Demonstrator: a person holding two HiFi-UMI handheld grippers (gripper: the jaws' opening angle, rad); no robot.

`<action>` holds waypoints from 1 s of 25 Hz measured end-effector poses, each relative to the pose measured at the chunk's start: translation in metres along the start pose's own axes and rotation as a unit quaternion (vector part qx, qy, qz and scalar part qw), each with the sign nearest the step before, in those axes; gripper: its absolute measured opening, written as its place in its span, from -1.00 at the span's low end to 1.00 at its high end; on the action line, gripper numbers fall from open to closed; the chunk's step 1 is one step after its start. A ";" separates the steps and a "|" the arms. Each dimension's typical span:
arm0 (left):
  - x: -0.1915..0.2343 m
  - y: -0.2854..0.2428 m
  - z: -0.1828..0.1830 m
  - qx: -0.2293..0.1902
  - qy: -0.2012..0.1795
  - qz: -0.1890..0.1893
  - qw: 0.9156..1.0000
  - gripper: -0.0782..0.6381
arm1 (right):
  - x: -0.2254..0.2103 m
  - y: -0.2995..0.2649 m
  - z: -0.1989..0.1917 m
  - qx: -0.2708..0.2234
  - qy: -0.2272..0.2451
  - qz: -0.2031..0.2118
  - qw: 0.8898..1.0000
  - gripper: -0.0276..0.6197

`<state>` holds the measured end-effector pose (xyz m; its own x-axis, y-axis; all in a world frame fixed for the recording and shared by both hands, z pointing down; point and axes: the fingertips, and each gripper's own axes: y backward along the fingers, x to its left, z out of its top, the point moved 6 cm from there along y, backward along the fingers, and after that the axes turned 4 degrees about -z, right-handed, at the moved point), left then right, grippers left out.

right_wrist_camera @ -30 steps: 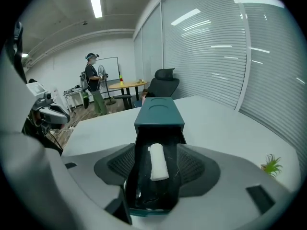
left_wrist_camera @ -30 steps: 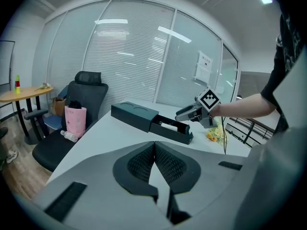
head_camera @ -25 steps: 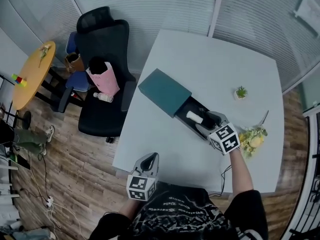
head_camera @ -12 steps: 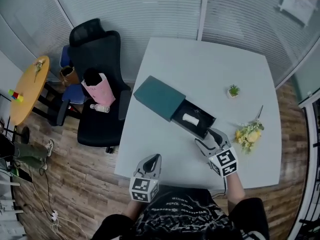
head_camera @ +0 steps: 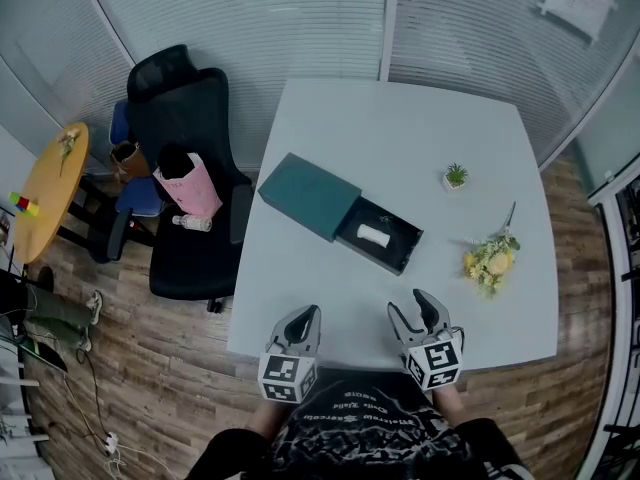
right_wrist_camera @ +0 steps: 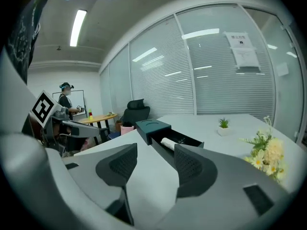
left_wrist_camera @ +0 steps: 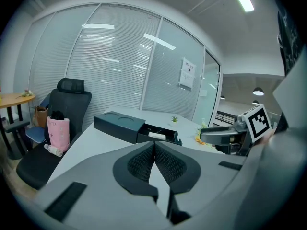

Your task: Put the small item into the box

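Could skid the open dark-teal drawer box mid-frame while shutting it; left tool clenched empty, right tool released, jaws just narrowing on nothing.

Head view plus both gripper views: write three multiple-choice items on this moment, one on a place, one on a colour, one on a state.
1. Where is the small white item?
A. in the open drawer
B. on the chair
C. beside the flowers

2. What colour is the sleeve of the box?
A. red
B. dark teal
C. white

3. The fingers of the right gripper are:
A. shut on the item
B. shut, empty
C. apart, empty

Answers:
1 A, it lies in the pulled-out drawer.
2 B, the sleeve is teal.
3 C, the fingers, just closing slightly, stand apart with only table between.
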<state>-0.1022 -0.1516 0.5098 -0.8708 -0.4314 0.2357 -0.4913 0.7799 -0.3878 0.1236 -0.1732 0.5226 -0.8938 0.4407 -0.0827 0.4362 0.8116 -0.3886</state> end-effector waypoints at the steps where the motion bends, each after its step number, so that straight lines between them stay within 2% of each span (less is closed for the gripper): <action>1: 0.000 0.000 0.000 -0.001 0.000 0.000 1.000 -0.73 | 0.002 0.004 -0.004 0.002 -0.005 -0.002 1.000 -0.14; 5: 0.000 0.004 -0.002 -0.004 0.000 0.001 1.000 -0.73 | 0.007 0.010 -0.012 0.010 0.000 -0.004 1.000 -0.13; 8: -0.002 0.008 -0.002 -0.006 0.001 0.002 1.000 -0.73 | 0.007 0.014 -0.010 0.004 0.000 -0.019 1.000 -0.12; 11: -0.004 0.012 -0.001 -0.009 0.000 0.001 1.000 -0.73 | 0.013 0.016 -0.005 -0.002 0.001 -0.017 1.000 -0.16; 14: -0.005 0.014 -0.003 -0.011 -0.002 0.001 1.000 -0.73 | 0.021 0.015 -0.004 -0.004 0.020 -0.017 1.000 -0.41; 19: -0.010 0.016 -0.006 -0.013 -0.013 -0.008 1.000 -0.73 | 0.022 0.017 -0.003 -0.007 0.015 -0.049 0.999 -0.78; 21: -0.012 0.016 -0.007 -0.016 -0.014 -0.013 1.000 -0.73 | 0.021 0.020 -0.004 -0.004 0.015 -0.051 0.999 -0.87; 25: -0.013 0.019 -0.009 -0.017 -0.009 -0.011 1.000 -0.73 | 0.020 0.029 -0.009 0.004 0.020 -0.061 0.998 -0.89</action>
<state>-0.0996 -0.1268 0.5076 -0.8599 -0.4568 0.2277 -0.5101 0.7845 -0.3526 0.1192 -0.1377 0.5179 -0.9351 0.3544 0.0010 0.3243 0.8568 -0.4010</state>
